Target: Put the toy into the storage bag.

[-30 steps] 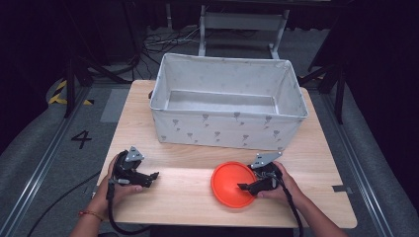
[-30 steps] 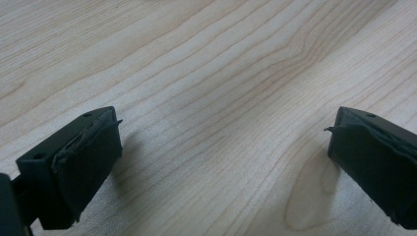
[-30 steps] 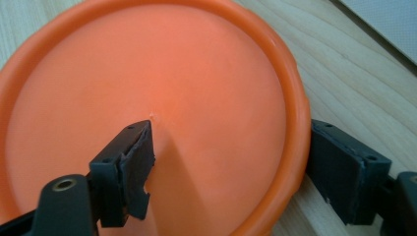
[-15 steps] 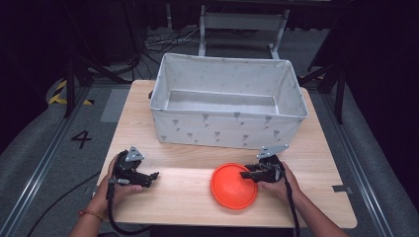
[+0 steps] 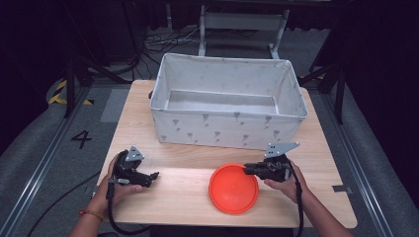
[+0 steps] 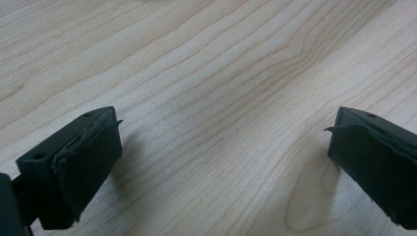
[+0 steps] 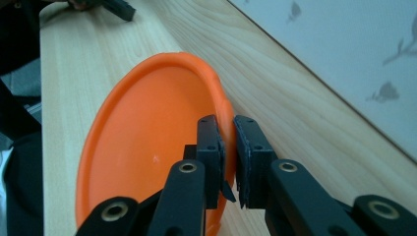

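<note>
I have the right gripper (image 5: 248, 169) pinching the rim of the orange plate (image 5: 233, 190); in the right gripper view its jaws have just been closing and now clamp the thin rim (image 7: 227, 129) between them, one pad inside the plate, one outside. The plate sits near the front edge of the wooden table (image 5: 188, 197), right of centre, with the gripped side toward the right edge and lifted a little off the wood. The white fabric bin (image 5: 227, 106) occupies the rear half of the table, well apart from the plate; its patterned wall (image 7: 344, 54) stands just beyond the plate in the right gripper view. My left gripper (image 5: 150, 176) rests near the front left corner, jaws spread wide over bare wood (image 6: 221, 98), with nothing between them.
</note>
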Tool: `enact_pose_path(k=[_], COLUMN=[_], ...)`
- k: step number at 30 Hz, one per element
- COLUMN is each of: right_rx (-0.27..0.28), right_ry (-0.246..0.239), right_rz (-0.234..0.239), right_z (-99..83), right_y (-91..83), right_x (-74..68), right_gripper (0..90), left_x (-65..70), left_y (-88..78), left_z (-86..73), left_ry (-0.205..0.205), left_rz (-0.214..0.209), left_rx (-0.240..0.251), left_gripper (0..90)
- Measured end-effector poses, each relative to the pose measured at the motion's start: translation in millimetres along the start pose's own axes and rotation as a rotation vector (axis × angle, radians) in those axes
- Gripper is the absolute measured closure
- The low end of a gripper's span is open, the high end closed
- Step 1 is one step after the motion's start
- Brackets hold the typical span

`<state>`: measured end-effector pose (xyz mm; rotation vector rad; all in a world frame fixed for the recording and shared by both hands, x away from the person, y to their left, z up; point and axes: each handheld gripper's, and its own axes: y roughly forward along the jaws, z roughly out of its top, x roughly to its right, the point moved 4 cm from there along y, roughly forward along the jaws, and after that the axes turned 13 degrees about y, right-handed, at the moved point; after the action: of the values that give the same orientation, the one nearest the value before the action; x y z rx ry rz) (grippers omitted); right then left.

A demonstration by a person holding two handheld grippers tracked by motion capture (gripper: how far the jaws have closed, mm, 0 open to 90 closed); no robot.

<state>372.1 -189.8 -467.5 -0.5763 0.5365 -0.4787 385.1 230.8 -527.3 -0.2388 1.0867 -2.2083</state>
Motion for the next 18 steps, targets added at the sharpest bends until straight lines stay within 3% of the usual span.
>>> enact_pose_path(k=[18], right_rx=[-0.046], right_ry=[-0.242], right_rz=[-0.093], right_z=[27.3], right_y=[-40.1], right_x=[-37.4], right_gripper=[82.4], left_x=[-0.1], left_y=[0.0], left_z=[0.0], left_ry=[0.001], left_rz=[0.0], left_rx=[0.0], left_gripper=[0.1])
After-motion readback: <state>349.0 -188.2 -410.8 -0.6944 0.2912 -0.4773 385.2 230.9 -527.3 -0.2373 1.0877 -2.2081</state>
